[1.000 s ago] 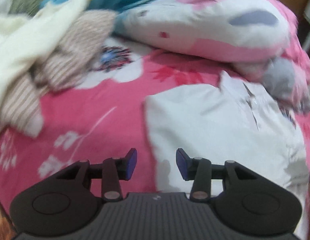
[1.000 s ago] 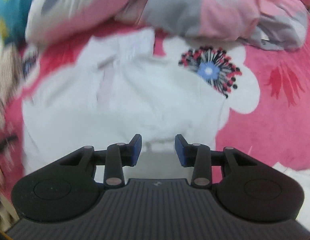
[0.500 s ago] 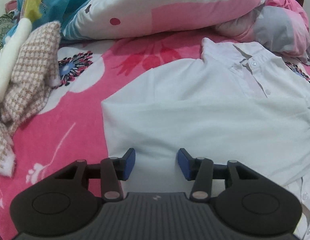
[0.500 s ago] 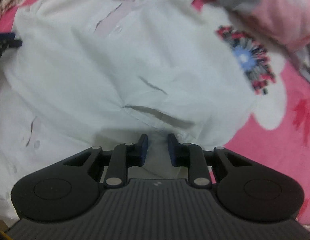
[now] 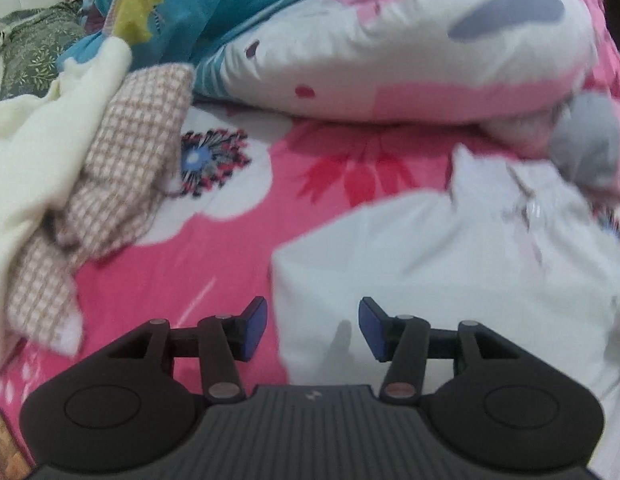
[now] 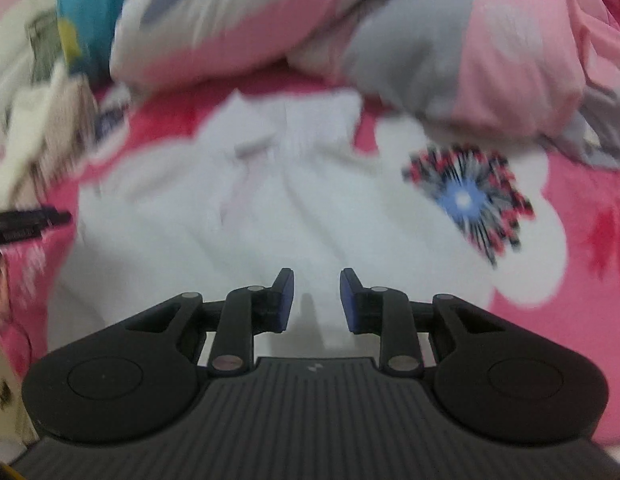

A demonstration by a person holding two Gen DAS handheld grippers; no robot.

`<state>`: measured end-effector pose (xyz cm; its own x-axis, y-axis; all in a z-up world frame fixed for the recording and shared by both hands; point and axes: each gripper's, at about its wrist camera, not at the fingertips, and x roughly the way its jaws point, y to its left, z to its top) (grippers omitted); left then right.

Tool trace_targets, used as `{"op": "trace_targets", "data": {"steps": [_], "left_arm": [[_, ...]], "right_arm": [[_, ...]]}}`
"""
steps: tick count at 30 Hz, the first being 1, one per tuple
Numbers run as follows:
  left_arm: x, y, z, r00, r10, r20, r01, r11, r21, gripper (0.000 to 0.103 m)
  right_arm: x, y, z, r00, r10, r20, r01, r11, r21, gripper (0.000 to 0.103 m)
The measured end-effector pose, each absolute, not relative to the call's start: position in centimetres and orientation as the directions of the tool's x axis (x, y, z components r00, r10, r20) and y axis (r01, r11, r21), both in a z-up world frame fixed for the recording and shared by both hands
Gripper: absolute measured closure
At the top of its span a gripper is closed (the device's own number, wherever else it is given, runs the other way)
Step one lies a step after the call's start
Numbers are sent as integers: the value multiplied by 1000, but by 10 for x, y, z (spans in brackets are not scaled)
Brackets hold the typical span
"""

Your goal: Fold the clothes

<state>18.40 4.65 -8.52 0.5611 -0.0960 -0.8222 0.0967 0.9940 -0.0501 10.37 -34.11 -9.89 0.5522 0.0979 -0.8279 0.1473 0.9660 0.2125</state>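
The white shirt (image 5: 450, 264) lies partly folded on the bed (image 5: 214, 256). Your left tool (image 5: 313, 328) is spreading over its left edge, pinching nothing. Your right tool (image 6: 317, 300) is parting above the cloth, empty, presumably releasing a finished fold.

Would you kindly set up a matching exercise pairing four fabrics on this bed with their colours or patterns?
Things:
1. shirt
2. bedsheet
3. crumpled cloth beside the pile
4. bundle at the far left corner

Looks:
A. brown-and-white check
B. dark green, leafy print
C. plain white
D. pink with white flowers

Pairs: 1-C, 2-D, 3-A, 4-B
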Motion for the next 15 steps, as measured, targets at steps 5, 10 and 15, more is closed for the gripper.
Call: {"op": "trace_targets", "data": {"steps": [5, 10, 15], "left_arm": [[242, 2, -94, 552, -261, -792, 179, 965, -193, 46], [291, -38, -122, 522, -402, -753, 205, 915, -346, 46], [316, -70, -139, 546, -438, -714, 180, 894, -411, 49]], "right_arm": [[169, -358, -101, 624, 167, -763, 88, 956, 281, 66], [231, -384, -128, 642, 183, -744, 176, 910, 376, 63], [264, -393, -157, 605, 158, -780, 250, 893, 375, 63]]}}
